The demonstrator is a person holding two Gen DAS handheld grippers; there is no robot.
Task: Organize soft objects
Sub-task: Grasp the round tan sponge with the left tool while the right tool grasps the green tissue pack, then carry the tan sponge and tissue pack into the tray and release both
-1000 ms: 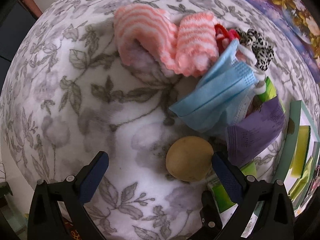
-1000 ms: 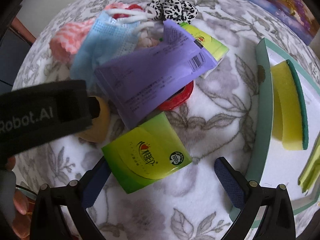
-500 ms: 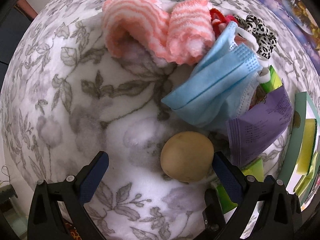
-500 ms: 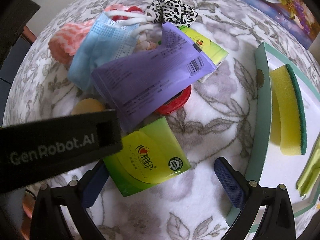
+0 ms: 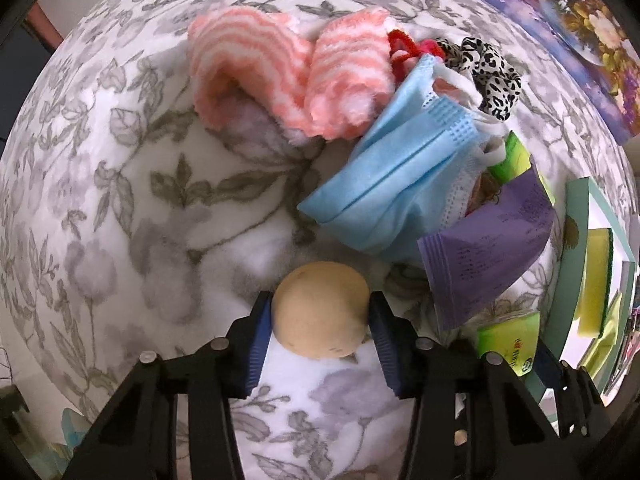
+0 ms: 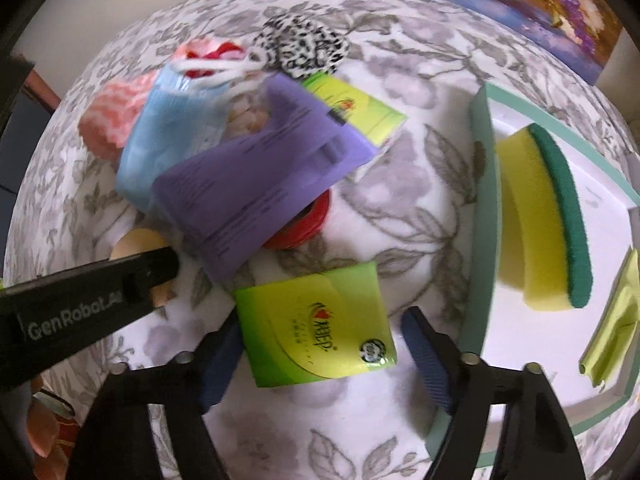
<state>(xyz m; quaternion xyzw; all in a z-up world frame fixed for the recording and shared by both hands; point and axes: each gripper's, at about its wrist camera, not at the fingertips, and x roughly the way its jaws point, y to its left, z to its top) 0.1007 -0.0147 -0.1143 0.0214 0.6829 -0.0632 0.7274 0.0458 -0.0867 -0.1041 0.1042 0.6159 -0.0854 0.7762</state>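
Observation:
My left gripper (image 5: pixel 320 326) is shut on a round tan soft ball (image 5: pixel 321 310), both blue pads pressing its sides on the floral blanket. The ball also shows in the right wrist view (image 6: pixel 138 242), partly behind the left gripper's black body. My right gripper (image 6: pixel 320 350) straddles a green tissue pack (image 6: pixel 316 326); its left pad is at the pack's edge, the right pad stands clear of it. A pile lies beyond: pink striped cloth (image 5: pixel 280 76), blue face mask (image 5: pixel 400 192), purple packet (image 5: pixel 488 248), leopard scrunchie (image 5: pixel 488 68).
A teal-rimmed white tray (image 6: pixel 480 208) on the right holds a yellow-green sponge (image 6: pixel 540 216) and a light green cloth (image 6: pixel 612 320). A second green pack (image 6: pixel 352 108) and a red ring (image 6: pixel 308 224) lie under the purple packet. A floral painting (image 5: pixel 560 12) stands behind.
My left gripper moved forward and closed on the tan ball. My right gripper narrowed around the green tissue pack and moved closer to it.

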